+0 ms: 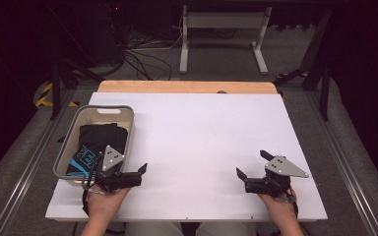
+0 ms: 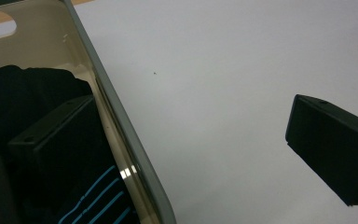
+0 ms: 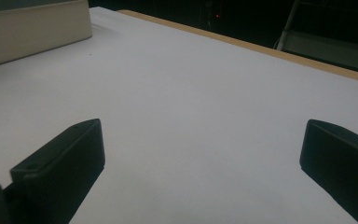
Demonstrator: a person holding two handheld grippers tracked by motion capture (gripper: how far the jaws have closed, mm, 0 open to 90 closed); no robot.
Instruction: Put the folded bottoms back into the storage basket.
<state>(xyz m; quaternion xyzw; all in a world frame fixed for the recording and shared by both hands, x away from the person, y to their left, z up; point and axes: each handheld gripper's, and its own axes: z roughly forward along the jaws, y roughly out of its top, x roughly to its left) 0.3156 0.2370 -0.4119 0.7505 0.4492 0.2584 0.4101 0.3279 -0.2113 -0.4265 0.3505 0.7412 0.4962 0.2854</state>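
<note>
A folded black garment [image 1: 96, 147] with blue print lies inside the grey bin [image 1: 109, 110] at the table's left.

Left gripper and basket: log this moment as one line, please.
left gripper: open, straddling basket rim | black garment: in basket, ungrasped | right gripper: open, above white table

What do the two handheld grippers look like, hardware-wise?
Both match: the left gripper and right gripper have matte black bodies and two blocky black fingers, each with a small hole near the tip. Each carries a grey three-cornered plate dotted with small dark spots. A dark cable trails below the left hand. No sleeves visible.
</note>
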